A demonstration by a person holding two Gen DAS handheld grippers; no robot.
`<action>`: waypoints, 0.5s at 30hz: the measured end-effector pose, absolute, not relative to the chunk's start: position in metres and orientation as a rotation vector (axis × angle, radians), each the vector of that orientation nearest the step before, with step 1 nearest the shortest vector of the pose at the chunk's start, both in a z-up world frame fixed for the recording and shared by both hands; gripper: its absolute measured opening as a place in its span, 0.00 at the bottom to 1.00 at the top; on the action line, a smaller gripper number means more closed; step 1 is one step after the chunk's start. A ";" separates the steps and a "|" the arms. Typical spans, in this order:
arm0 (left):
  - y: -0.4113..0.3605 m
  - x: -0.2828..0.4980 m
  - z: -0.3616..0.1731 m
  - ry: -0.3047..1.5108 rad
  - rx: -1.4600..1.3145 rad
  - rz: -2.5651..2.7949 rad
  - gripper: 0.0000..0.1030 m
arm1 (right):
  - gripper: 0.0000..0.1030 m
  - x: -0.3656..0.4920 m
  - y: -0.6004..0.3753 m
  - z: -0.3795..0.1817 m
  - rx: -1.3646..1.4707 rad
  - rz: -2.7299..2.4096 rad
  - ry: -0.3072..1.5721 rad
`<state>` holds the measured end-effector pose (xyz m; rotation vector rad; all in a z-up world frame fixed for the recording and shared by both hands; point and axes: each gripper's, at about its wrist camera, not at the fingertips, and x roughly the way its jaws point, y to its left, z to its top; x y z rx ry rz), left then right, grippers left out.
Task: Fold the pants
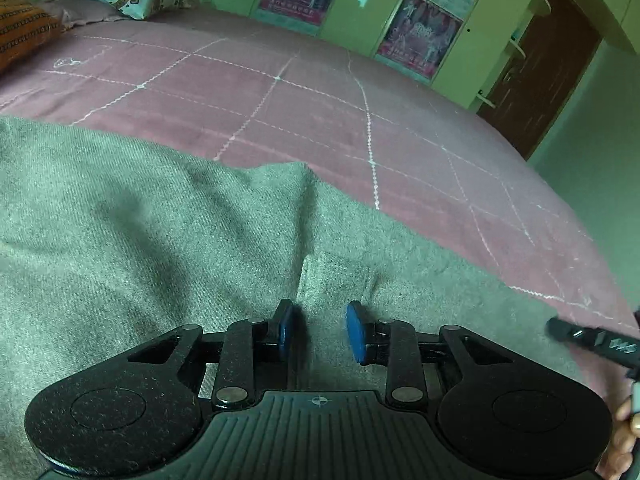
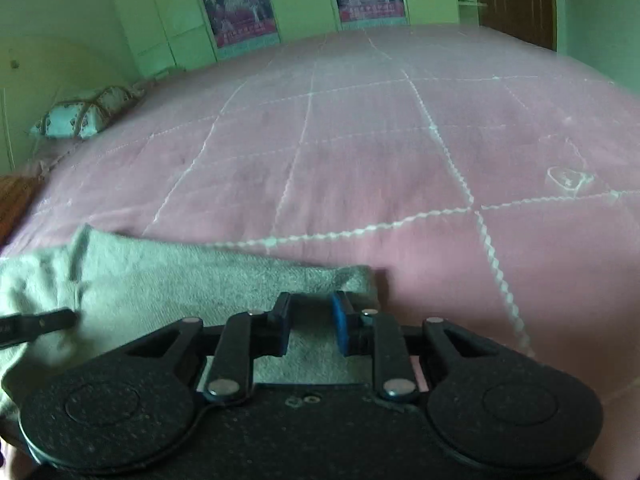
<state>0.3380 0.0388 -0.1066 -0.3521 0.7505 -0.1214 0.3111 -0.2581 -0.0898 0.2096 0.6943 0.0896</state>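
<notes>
While the grey pants [image 1: 140,240] lie spread along the near edge of the bed, on its pink quilted bedspread [image 1: 320,104], both tongs sit low over the cloth with their blue pads parted and nothing between them. The left tongs [image 1: 319,330] hover over a broad stretch of the fabric, just behind a raised crease. The right tongs [image 2: 310,326] stand at the cloth's end, where a narrow rounded corner [image 2: 360,276] meets the bedspread.

Judging by the coarse, fuzzy weave and the soft wrinkles, this is a thick, limp knit: light to lift, not slippery, nothing to break, but sure to sag and bunch if taken by 1 point only. I would pinch it at the edges, 1 tong at that end corner and the other along the same edge, biting through every layer.
</notes>
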 end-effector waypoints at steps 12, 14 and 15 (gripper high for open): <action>0.086 0.240 -0.068 0.599 -0.310 -0.165 0.68 | 0.45 0.232 -0.274 -0.071 0.263 0.165 0.561; 0.120 0.216 -0.063 0.573 -0.339 -0.077 0.68 | 0.45 0.217 -0.270 -0.079 0.269 0.186 0.559; 0.139 0.206 -0.061 0.554 -0.357 -0.036 0.68 | 0.45 0.212 -0.267 -0.082 0.284 0.191 0.561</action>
